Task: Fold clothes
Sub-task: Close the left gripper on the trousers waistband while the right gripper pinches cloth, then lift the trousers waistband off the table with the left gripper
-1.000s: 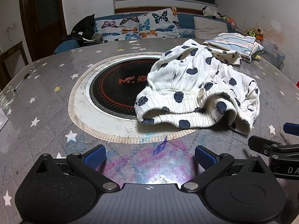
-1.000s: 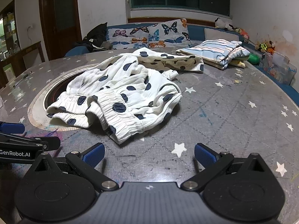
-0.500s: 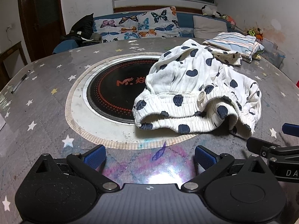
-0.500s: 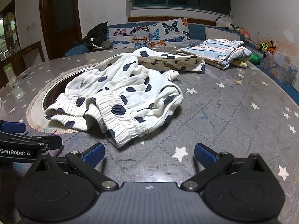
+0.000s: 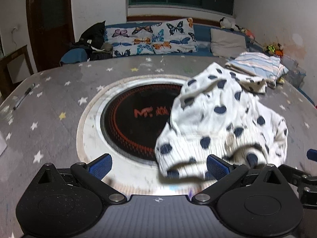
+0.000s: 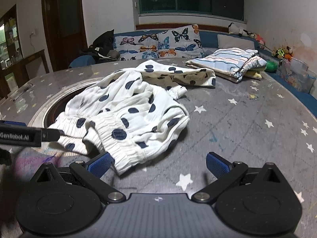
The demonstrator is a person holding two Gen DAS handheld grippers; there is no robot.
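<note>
Closing on spotted garment (image 5: 218,123), both grippers nearer.

Left wrist view motion-blurred: spotted garment (image 5: 221,123) smeared, waistband hem indistinct; whether it touches the left gripper's right fingertip (image 5: 217,167) cannot be told. Garment covers the right part of the black cooktop disc (image 5: 134,123); its logo partly hidden. Right gripper (image 5: 305,180) cut by the frame's right edge. In right wrist view, left gripper (image 6: 23,134) cut by the left edge.
</note>
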